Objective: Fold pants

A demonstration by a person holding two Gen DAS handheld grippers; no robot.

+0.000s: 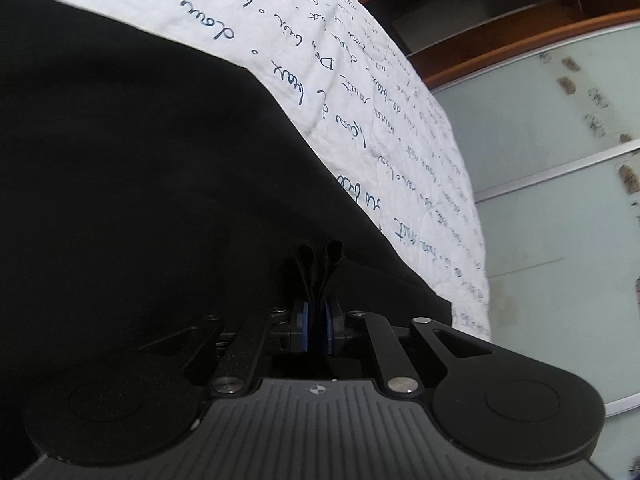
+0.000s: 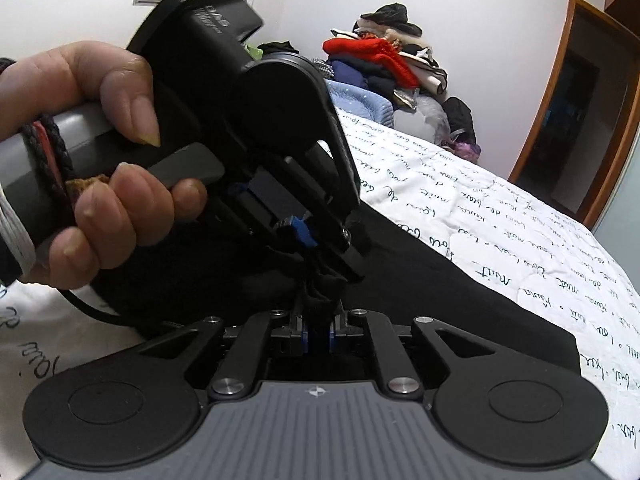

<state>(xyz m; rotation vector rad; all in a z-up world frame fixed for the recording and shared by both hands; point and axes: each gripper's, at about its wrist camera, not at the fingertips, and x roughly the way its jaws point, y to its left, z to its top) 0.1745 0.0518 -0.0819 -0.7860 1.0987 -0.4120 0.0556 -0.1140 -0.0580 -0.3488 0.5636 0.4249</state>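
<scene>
Black pants [image 1: 140, 160] lie spread over a bed's white quilt [image 1: 320, 60] printed with dark handwriting. Left tool [image 1: 319, 256] has its fingers nearly together with a fold of the black cloth between them, while the right tool [image 2: 319, 304] is clamped almost fully closed on a bunch of the same fabric. A hand [image 2: 92, 160] holds the left tool just ahead of it, with piled clothes [image 2: 392, 64] beyond.
</scene>
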